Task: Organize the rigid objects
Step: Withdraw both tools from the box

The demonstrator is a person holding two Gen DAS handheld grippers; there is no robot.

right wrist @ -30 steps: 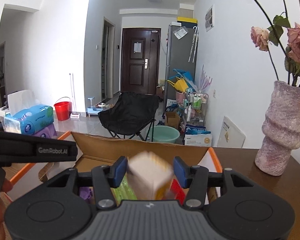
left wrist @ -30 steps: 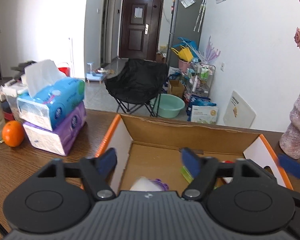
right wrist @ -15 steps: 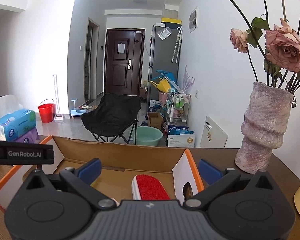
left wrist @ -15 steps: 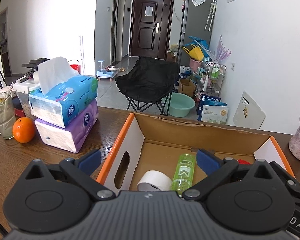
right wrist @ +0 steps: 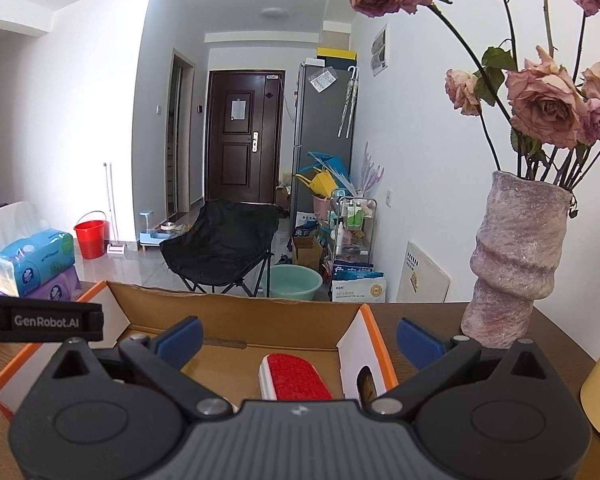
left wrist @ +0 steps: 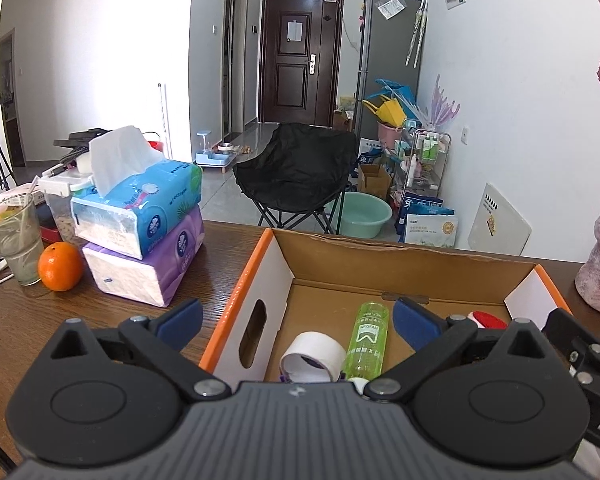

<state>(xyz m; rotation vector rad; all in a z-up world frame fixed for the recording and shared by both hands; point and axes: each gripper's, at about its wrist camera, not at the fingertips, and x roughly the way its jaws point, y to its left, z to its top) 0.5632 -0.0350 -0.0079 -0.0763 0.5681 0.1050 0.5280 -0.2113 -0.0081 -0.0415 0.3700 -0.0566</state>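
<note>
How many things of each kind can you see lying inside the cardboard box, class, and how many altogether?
Tape roll: 1
Green bottle: 1
Red brush: 1
Total: 3 in the box; the hand-held grippers hide part of its floor, so more may lie there.

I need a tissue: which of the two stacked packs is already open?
The blue tissue pack, on top: a white sheet sticks out. The purple pack beneath shows none.

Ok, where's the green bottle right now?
In the left wrist view the green bottle lies on its side on the floor of the cardboard box, just right of the white tape roll.
</note>
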